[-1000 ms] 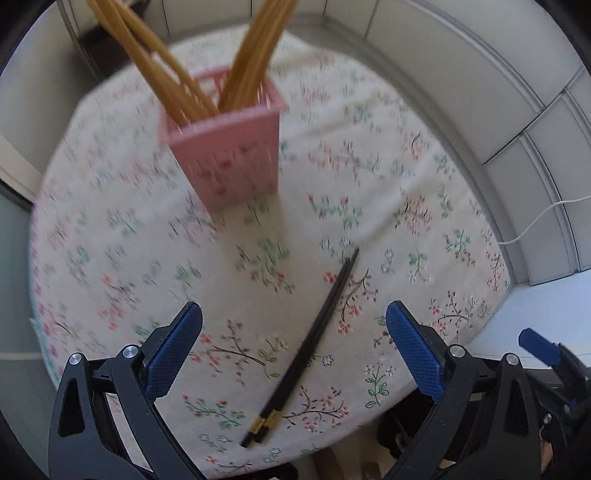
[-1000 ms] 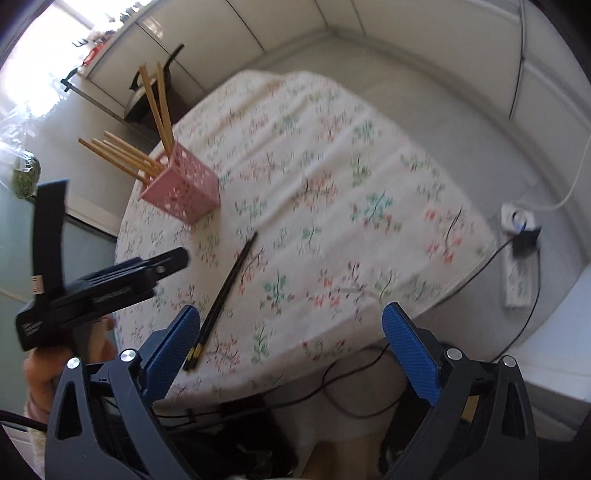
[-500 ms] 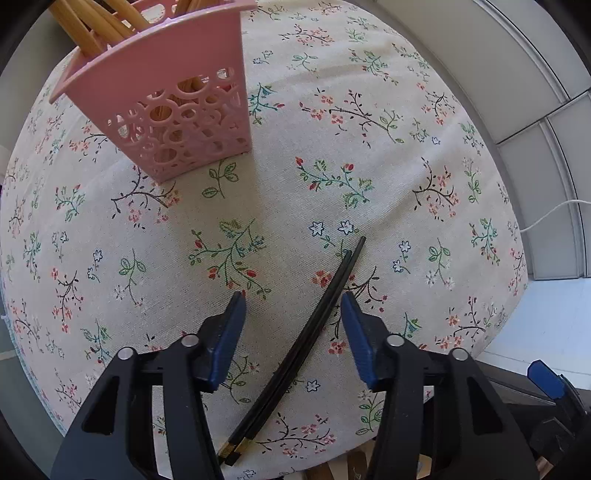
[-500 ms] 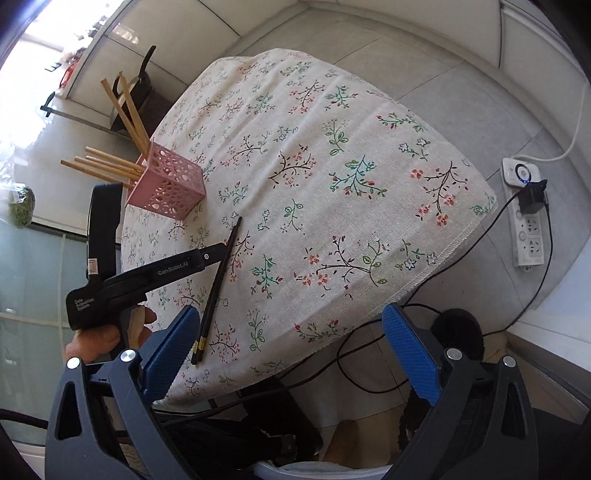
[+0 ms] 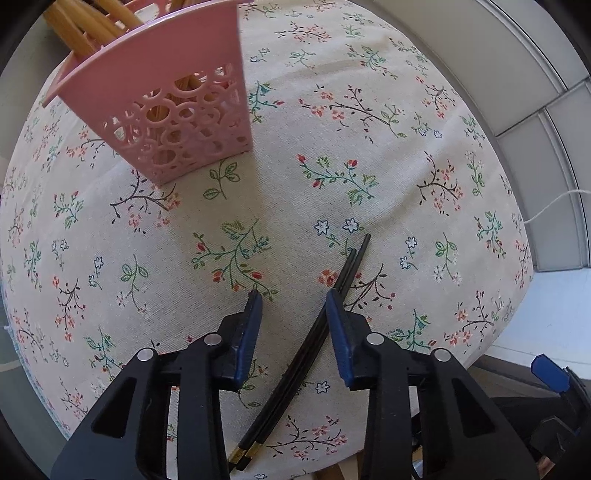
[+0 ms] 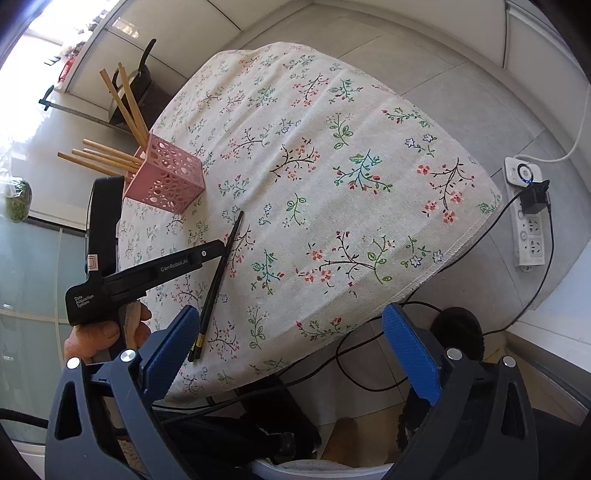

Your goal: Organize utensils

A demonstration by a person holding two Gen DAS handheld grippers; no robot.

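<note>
A pair of black chopsticks with gold ends lies on the flowered tablecloth. My left gripper points straight down over them. Its jaws are closing with the chopsticks between them, close against the right pad, and the left pad stands apart from them. A pink perforated holder with several wooden chopsticks stands beyond. The right wrist view shows the left gripper at the black chopsticks and the holder behind. My right gripper hangs wide open off the table's near edge, holding nothing.
A hand holds the left gripper's handle. The cloth-covered table drops off at its hem on the right. A white power strip and black cables lie on the tiled floor beside it.
The left gripper came down close to the cloth and its jaws narrowed from wide open to a small gap around the black chopsticks. The right gripper stayed open and hardly moved.
</note>
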